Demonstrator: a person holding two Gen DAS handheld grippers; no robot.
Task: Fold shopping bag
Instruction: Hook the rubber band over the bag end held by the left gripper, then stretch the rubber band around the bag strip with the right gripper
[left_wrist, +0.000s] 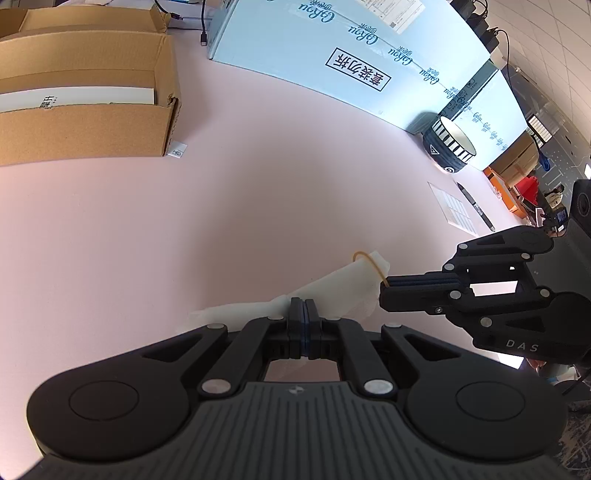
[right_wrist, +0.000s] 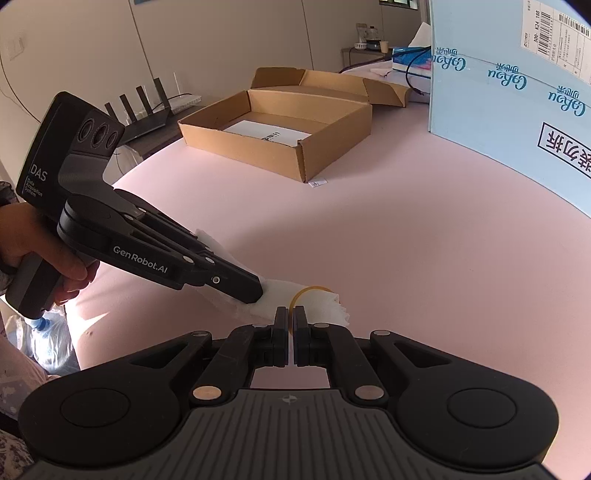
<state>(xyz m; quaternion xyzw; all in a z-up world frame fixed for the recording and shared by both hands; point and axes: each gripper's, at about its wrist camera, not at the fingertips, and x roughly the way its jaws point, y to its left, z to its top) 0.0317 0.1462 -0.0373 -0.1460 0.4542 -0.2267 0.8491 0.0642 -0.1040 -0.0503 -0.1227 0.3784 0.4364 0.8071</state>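
A white shopping bag (left_wrist: 332, 286), folded into a narrow bundle, lies on the pink table (left_wrist: 221, 203). My left gripper (left_wrist: 304, 308) is shut on the bundle's middle. In the right wrist view the left gripper (right_wrist: 255, 291) comes in from the left and pins the shopping bag (right_wrist: 325, 304) down. A thin yellow rubber band (left_wrist: 369, 263) loops around the bundle's free end. My right gripper (right_wrist: 290, 315) is shut on that rubber band (right_wrist: 308, 289), stretching it off the bag's end. Seen from the left wrist, the right gripper (left_wrist: 384, 291) sits at the bundle's right end.
An open cardboard box (right_wrist: 280, 136) stands at the far left of the table, and a large light-blue carton (left_wrist: 351, 62) lines the back. A striped bowl (left_wrist: 448, 147), a pen (left_wrist: 476, 206) and a printed sheet (left_wrist: 456, 208) lie to the right. A hand (right_wrist: 48, 258) holds the left gripper's handle.
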